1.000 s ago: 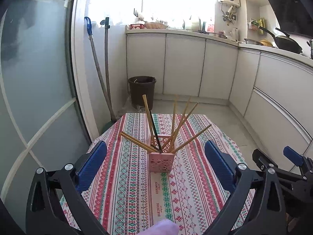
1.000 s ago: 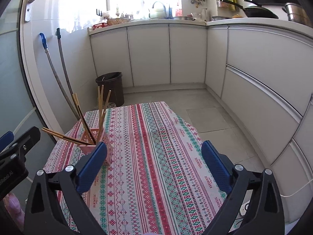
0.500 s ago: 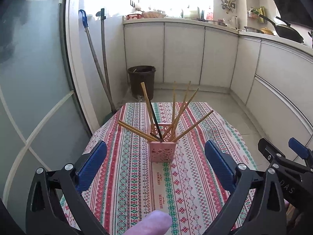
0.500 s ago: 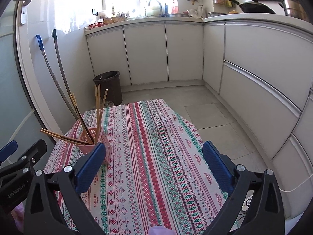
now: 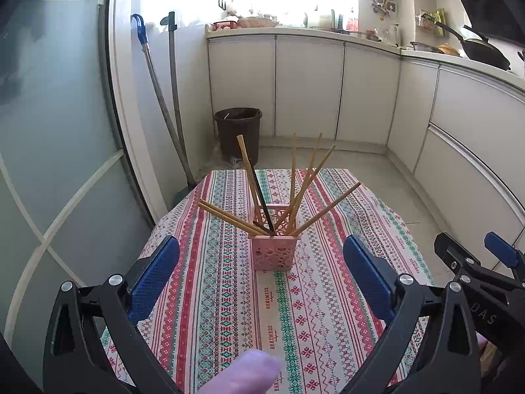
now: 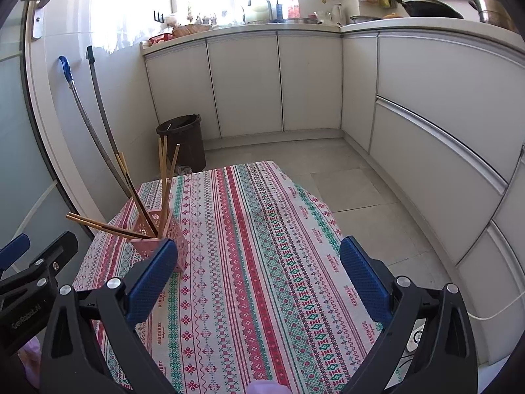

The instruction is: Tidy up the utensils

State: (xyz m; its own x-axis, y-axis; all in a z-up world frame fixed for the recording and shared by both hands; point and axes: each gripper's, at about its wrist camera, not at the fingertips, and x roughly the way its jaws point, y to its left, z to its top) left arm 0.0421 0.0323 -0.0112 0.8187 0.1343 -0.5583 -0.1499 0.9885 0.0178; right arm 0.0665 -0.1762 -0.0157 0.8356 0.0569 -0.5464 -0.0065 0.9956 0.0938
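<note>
A pink perforated holder (image 5: 275,252) stands in the middle of a table with a striped patterned cloth (image 5: 229,295). Several wooden chopsticks (image 5: 311,179) and one dark chopstick (image 5: 262,200) fan out of it. My left gripper (image 5: 261,277) hangs open just in front of the holder, nothing between its blue pads. In the right wrist view the holder (image 6: 157,233) sits at the left, partly behind the left pad. My right gripper (image 6: 259,282) is open over the bare cloth (image 6: 249,229), to the right of the holder.
A dark bin (image 5: 238,131) and two mop handles (image 5: 164,105) stand past the table's far edge. White kitchen cabinets (image 6: 279,82) run along the back and right. A glass door (image 5: 49,131) is on the left. A gloved fingertip (image 5: 242,374) shows at the bottom.
Both grippers have risen and drawn back a little, so the holder looks lower and farther. The chopsticks and holder have not moved. Both stay open.
</note>
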